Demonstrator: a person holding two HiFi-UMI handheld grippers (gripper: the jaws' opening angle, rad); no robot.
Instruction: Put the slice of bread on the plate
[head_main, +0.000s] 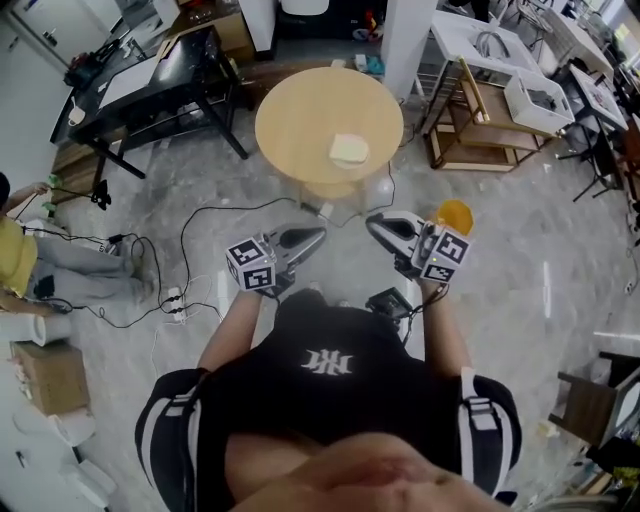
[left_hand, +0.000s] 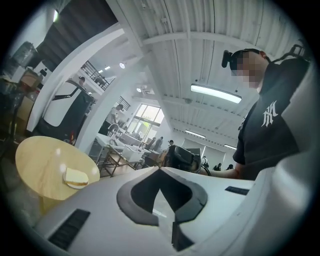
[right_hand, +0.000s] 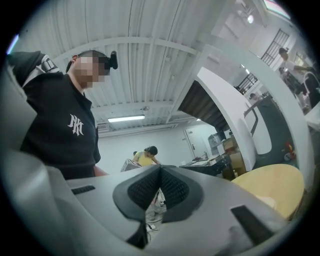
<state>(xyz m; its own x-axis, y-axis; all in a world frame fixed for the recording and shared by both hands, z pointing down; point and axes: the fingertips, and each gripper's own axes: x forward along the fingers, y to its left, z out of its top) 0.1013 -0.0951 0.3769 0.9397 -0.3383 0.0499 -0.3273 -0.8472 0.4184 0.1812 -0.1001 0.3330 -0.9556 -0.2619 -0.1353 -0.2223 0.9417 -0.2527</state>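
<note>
A pale slice of bread (head_main: 349, 149) lies on a small white plate (head_main: 345, 161) on the right half of a round wooden table (head_main: 300, 120). The left gripper view shows the same bread (left_hand: 76, 175) on its plate (left_hand: 75, 185), far off at the left. Both grippers hang level over the floor in front of the person, short of the table's near edge. My left gripper (head_main: 318, 232) is shut with nothing in it, its tips meeting (left_hand: 160, 169). My right gripper (head_main: 372, 222) is also shut and empty (right_hand: 160, 167).
A black desk (head_main: 170, 70) stands at the back left and a wooden rack (head_main: 490, 125) at the back right. Cables and a power strip (head_main: 175, 300) lie on the floor at the left. A seated person in yellow (head_main: 15, 255) and a cardboard box (head_main: 45, 375) are at the far left.
</note>
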